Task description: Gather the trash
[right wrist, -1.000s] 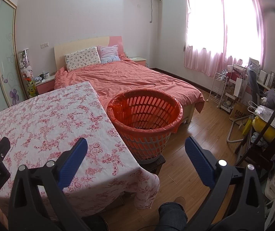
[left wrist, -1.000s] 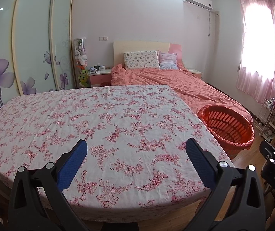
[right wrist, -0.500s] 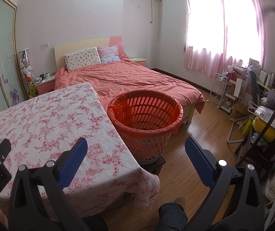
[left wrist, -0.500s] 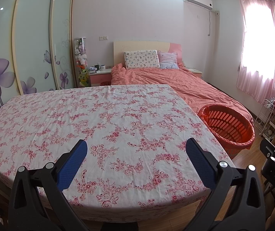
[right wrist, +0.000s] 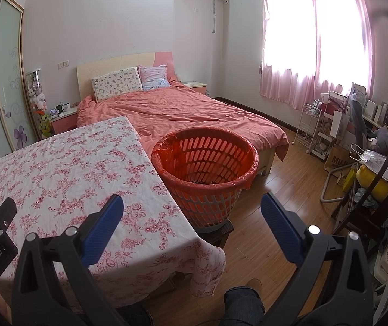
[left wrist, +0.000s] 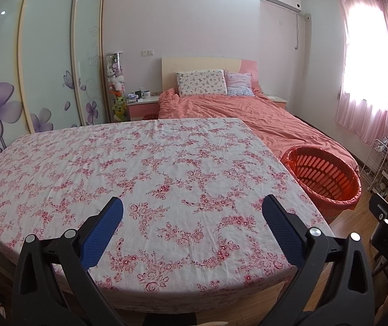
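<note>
Trash is nowhere on the table (left wrist: 145, 163) as far as I can see; the only bits sit dark at the bottom of the basket (right wrist: 207, 182) beside it. Left gripper (left wrist: 192, 224) and right gripper (right wrist: 192, 222) both hang wide open, holding and touching nothing. Risk from here: a low sweep could snag the cloth (right wrist: 207, 269) or bump the basket off its stool (right wrist: 221, 231).

Bright, even daylight from the curtained window (right wrist: 313, 38), overexposed to white glare. Ceiling-lamp reflections as small spots on the glossy wardrobe doors (left wrist: 44, 54). Soft shadows only. Strong fisheye bending of straight lines toward the edges; dark vignetted corners. Sharp focus throughout, slight softness at the periphery.
</note>
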